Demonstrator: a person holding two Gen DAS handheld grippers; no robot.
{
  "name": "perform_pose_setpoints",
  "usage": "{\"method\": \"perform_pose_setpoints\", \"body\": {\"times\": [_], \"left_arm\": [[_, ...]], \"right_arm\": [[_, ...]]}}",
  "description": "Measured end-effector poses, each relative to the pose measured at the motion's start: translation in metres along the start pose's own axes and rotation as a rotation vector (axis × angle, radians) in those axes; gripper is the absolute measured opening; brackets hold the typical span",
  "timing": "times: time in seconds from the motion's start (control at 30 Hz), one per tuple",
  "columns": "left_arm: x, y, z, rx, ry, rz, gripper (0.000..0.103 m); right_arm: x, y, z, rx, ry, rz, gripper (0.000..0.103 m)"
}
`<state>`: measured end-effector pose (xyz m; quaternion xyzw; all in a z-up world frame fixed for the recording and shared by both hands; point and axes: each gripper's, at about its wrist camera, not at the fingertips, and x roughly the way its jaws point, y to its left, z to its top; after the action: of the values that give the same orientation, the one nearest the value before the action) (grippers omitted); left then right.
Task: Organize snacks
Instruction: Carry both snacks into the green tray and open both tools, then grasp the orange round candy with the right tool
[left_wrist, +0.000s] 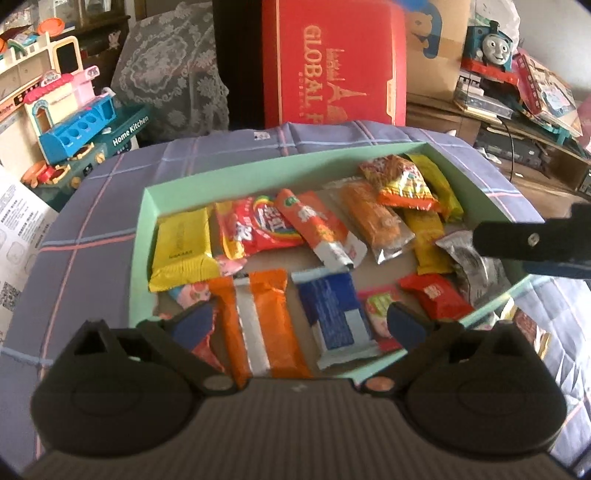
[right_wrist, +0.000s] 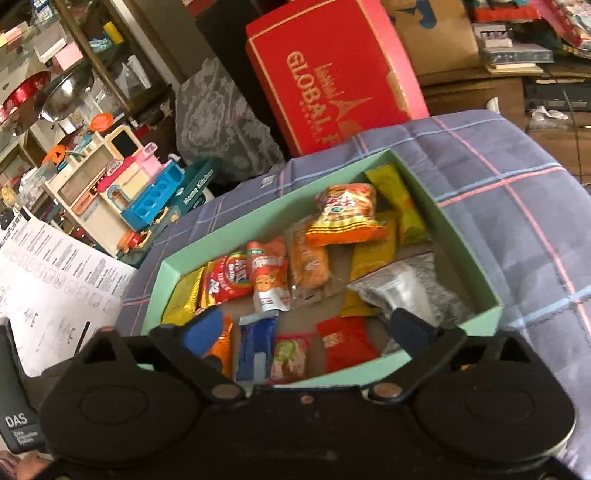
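A shallow mint-green cardboard box (left_wrist: 177, 192) sits on a counter covered by a purple plaid cloth (left_wrist: 92, 221), and the loose snack packets, the things being organized, lie inside it.

Reading the left wrist view from left to right: a yellow foil packet (left_wrist: 183, 249) lies at the box's left end, then a red rainbow candy bag (left_wrist: 255, 230), an orange-and-white pouch (left_wrist: 317, 232), a clear wrapper holding an orange cake (left_wrist: 376, 225), and a crinkled orange noodle-snack bag (left_wrist: 400, 181) resting on other packets at upper right. Along the lower row lie an orange wrapper with a silver stripe (left_wrist: 258, 325), a blue-and-white bar wrapper (left_wrist: 332, 314), a small pink packet (left_wrist: 376, 314) and a red square packet (left_wrist: 436, 295).

The left gripper (left_wrist: 297, 325) hangs over the lower row with its jaws spread wide and nothing between them. The right gripper (right_wrist: 306, 326) is likewise spread and empty in its own view; one of its dark fingers (left_wrist: 517, 243) enters at the right edge over a silver foil bag (left_wrist: 469, 258).

Risks, as I judge them: overlapping packets could be pinched two at a time, slick foil could slip out, and both grippers crowd the right end and could collide.

Counts: one box; at least fourteen packets, some partly hidden; two grippers.
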<state>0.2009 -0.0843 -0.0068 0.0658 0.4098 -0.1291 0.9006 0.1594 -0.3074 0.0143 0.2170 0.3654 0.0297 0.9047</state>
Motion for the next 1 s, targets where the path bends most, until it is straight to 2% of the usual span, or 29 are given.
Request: {"method": "perform_pose_setpoints", "body": {"times": [0.5, 1.0], "left_arm": [[-0.040, -0.006, -0.037, -0.007, 0.013, -0.037, 0.103], [-0.036, 0.017, -0.089, -0.109, 0.122, -0.022, 0.103]], "right_arm": [[-0.032, -0.013, -0.036, 0.021, 0.021, -0.024, 0.103], [-0.045, -0.017, -0.081, 0.028, 0.118, -0.070, 0.103]]}}
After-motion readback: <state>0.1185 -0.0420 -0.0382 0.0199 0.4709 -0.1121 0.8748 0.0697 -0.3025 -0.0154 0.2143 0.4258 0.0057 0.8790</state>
